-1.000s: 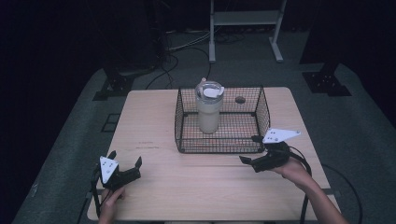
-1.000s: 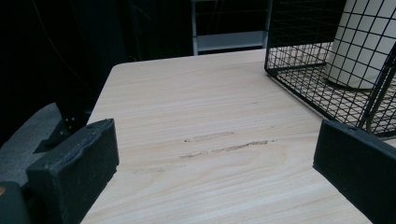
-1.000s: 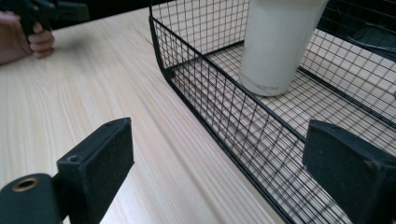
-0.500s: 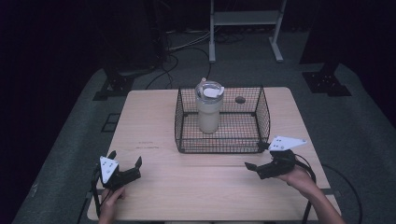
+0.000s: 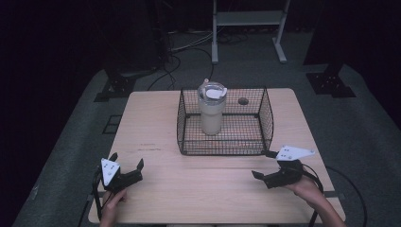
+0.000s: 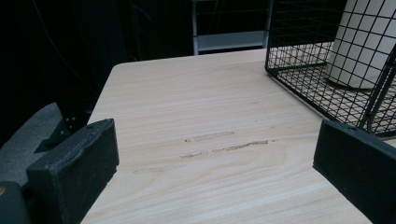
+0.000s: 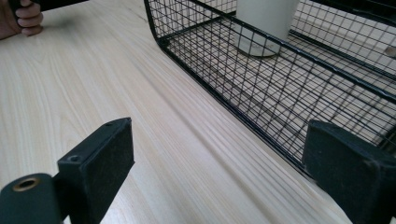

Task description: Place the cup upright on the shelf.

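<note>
Plainly, both tongs stood released: the left gripper (image 5: pixel 126 166) near the table's (image 5: pixel 151 118) front corner, the right gripper (image 5: pixel 264 165) just before the wire basket (image 5: pixel 267 118). With the tumbler (image 5: pixel 211 111) upright inside, the sound approach was over the rim, squarely

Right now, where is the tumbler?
In the high view the lidded tumbler stands upright inside the wire basket, toward its left rear part, at the table's far middle, apart from both grippers.
</note>
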